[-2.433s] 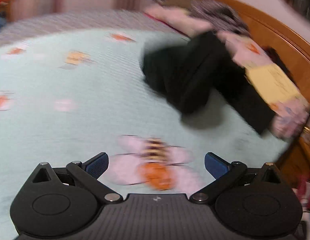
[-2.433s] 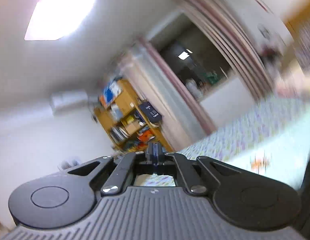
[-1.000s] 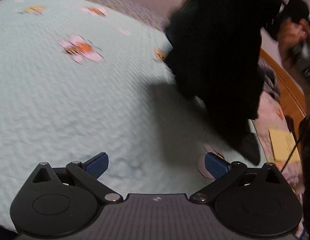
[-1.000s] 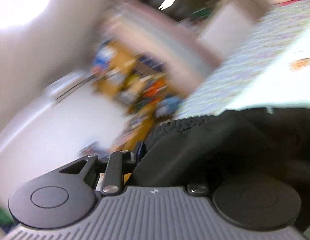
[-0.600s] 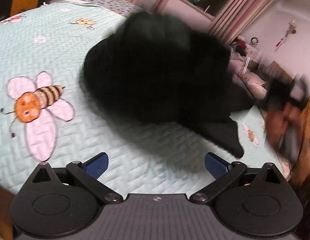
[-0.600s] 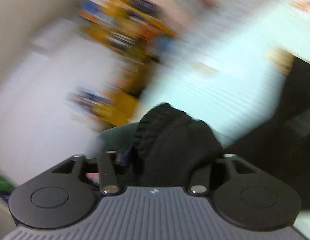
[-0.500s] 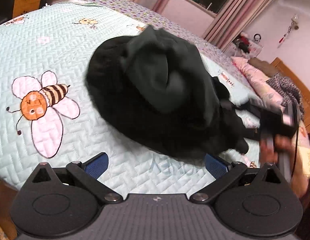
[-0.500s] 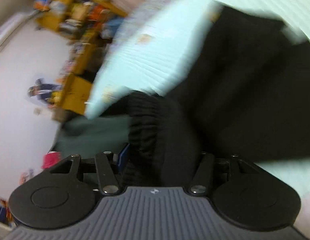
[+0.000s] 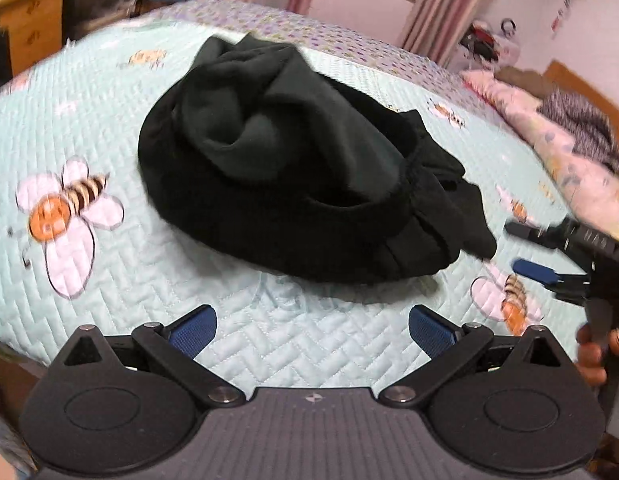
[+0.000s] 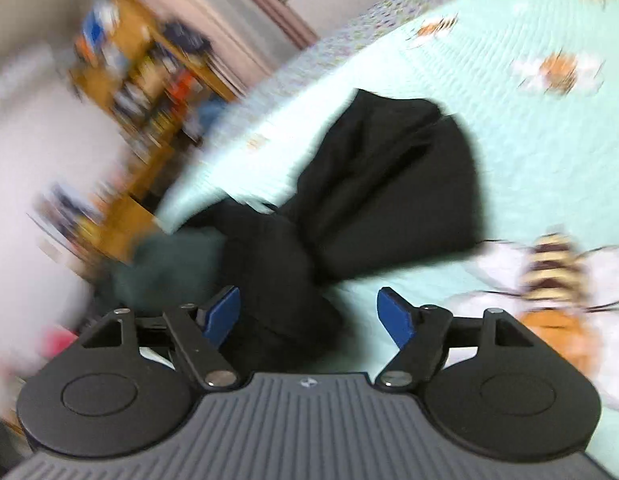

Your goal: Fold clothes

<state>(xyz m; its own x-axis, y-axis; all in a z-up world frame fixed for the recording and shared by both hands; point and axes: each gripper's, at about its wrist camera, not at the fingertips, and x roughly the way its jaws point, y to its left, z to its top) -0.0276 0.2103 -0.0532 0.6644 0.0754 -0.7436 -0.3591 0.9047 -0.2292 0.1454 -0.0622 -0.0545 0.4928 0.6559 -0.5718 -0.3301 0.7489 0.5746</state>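
Black garment heaped mid-quilt; left gripper, right gripper fingers wide.

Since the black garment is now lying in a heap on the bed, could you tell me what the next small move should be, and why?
Probably bring the left tool forward to pinch the ribbed waistband edge of the black garment and draw it flat. The garment lies crumpled on the quilt, both tools are open and empty, and the right tool sits at the garment's other end.
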